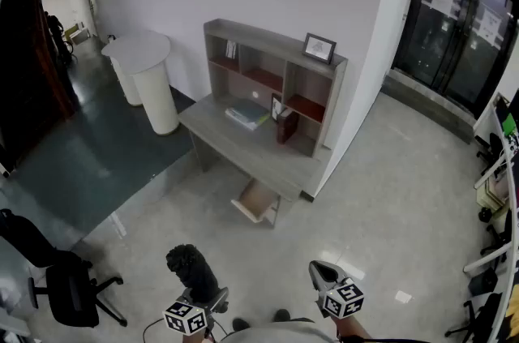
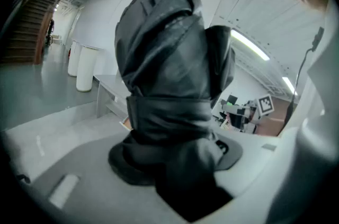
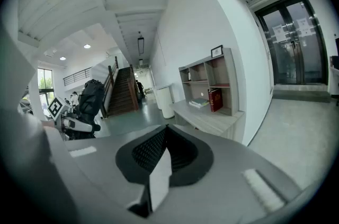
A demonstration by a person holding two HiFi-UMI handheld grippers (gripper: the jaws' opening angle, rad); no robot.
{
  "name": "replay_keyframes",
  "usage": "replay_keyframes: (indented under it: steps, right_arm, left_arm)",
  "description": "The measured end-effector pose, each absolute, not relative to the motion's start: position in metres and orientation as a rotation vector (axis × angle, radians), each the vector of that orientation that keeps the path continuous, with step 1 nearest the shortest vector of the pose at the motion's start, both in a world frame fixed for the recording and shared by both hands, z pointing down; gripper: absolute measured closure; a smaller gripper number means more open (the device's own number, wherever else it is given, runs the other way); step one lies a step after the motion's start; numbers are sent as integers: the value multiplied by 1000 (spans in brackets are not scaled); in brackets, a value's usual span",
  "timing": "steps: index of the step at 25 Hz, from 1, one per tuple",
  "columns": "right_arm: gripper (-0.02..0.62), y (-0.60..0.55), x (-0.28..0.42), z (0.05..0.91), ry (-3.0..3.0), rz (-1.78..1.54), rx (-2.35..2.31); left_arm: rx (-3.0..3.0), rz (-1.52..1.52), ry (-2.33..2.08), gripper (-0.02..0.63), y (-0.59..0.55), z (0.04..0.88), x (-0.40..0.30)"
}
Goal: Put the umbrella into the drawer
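Closest to the head camera, at the lower edge of its view, the left gripper [image 1: 204, 299] is seen clamped on the umbrella [image 1: 191, 268], which is folded into a short black bundle and held roughly upright above the jaws. In the left gripper view the umbrella [image 2: 164, 69] fills most of the frame, its fabric bound by a strap [image 2: 169, 112] and its lower end pinched between the dark pads. The right gripper [image 1: 323, 275] is carried beside it with its jaws brought together and nothing between them, as its own view confirms. The desk [image 1: 243, 147] with its shelf unit [image 1: 276, 66] stands well apart from both grippers, across an open stretch of floor [image 1: 203, 212]. The drawer [image 1: 258, 201] is seen pulled out beneath the desk's front edge, so the opening can be judged as already done, and the umbrella as already picked up. What is judged to be left is the approach to the desk, the lowering of the umbrella into the drawer, its release and perhaps the closing of the drawer.
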State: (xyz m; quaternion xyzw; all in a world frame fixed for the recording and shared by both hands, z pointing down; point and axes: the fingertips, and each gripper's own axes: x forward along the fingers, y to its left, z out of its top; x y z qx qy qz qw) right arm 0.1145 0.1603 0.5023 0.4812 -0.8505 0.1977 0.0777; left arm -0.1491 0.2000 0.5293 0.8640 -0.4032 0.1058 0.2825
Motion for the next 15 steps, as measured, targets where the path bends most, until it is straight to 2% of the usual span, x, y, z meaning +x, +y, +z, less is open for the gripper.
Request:
replay_keyframes:
  steps: [15]
  right_arm:
    - [591,172,119,499,-2563,608,1444]
  left_arm:
    - [2301,300,-1083,360,218,529,-142]
